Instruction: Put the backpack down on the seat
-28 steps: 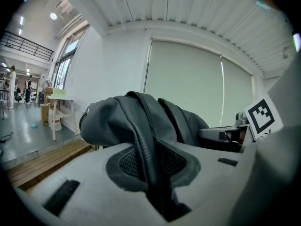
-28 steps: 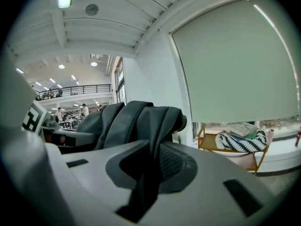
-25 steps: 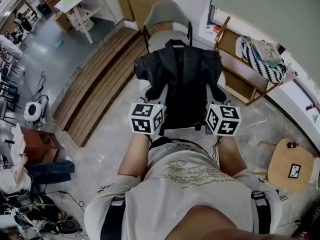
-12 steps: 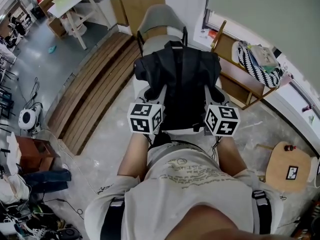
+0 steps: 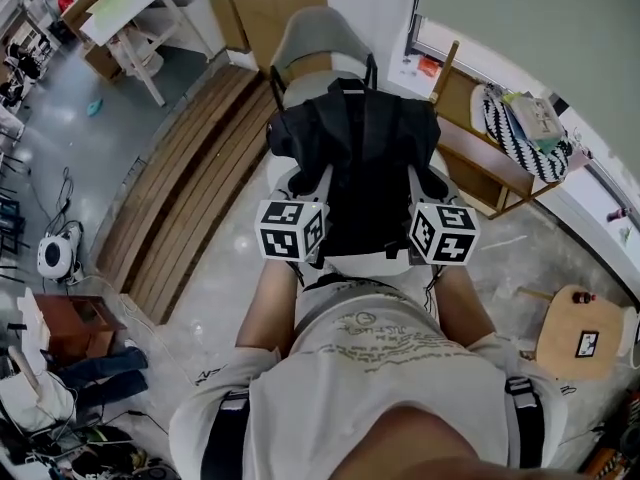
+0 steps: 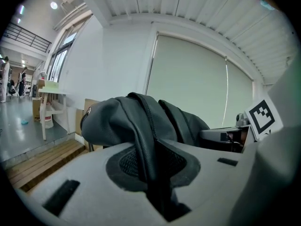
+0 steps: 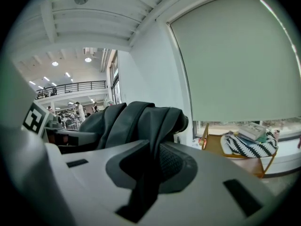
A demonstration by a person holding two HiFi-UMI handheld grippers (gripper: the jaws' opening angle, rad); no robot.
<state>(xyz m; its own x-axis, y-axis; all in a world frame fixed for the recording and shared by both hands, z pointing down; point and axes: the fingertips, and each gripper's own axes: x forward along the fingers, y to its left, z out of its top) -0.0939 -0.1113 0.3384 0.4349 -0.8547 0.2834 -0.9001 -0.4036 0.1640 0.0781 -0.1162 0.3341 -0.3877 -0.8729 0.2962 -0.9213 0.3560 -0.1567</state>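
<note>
Holding backpack [image 5: 362,158] above seat [image 5: 318,76] | left gripper [image 6: 151,175] clamped on strap [image 6: 143,135] | right gripper [image 7: 149,173] clamped likewise

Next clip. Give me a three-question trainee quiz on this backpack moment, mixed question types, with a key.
1. True or false: only the right gripper grips the backpack.
2. What is between the left gripper's jaws? A) a black strap B) a book C) nothing
3. Fill in: in the head view, just beyond the backpack stands a grey ____.

Key
1. False: each gripper is shut on a strap of the backpack.
2. A
3. chair
</note>
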